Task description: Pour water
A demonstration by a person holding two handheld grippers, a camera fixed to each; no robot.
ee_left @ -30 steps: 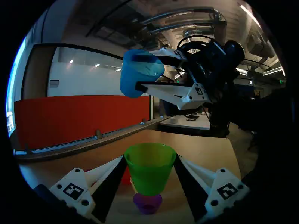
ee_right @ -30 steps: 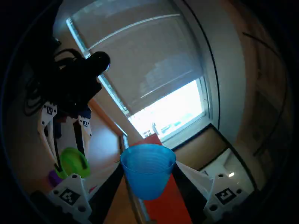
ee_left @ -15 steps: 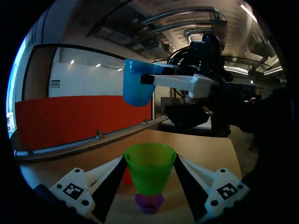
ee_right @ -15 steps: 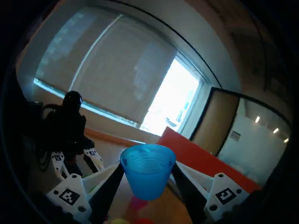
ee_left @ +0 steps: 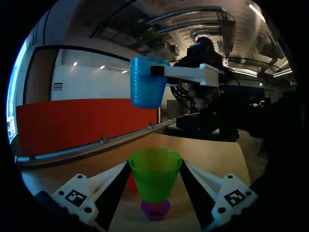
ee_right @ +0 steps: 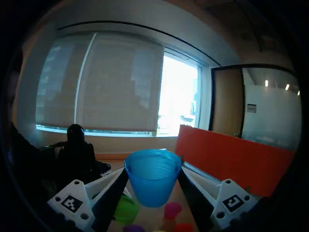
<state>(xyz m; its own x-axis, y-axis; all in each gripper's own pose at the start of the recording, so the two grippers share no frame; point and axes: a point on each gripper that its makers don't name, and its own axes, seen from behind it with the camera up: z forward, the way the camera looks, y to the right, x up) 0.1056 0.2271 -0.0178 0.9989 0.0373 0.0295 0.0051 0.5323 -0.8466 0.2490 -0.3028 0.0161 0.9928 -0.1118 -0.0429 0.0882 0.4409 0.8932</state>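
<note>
Translucent blue plastic cup (ee_left: pixel 148 83) up high and sitting level, mouth to the ceiling, the right gripper (ee_right: pixel 153 173) clamped on its sides with both fingers. A hand (ee_left: pixel 202 96) grips the handle behind it. Down below, the left gripper (ee_left: pixel 155 166) squeezes a bright green plastic cup (ee_left: pixel 155 174) upright just over the pale wooden table (ee_left: pixel 216 154), a small purple cup (ee_left: pixel 155 209) standing underneath it. The blue one hangs above and beyond the green, well apart. Water inside either? Too hard to tell from here.

For a clean pour, I'd say bring the blue rim down close over the green mouth first, then tip slowly toward the near edge. The left side looks best kept dead level. Pouring from this height would likely splash, and a squeezed thin cup can flex, so a gentle roll seems wise.
</note>
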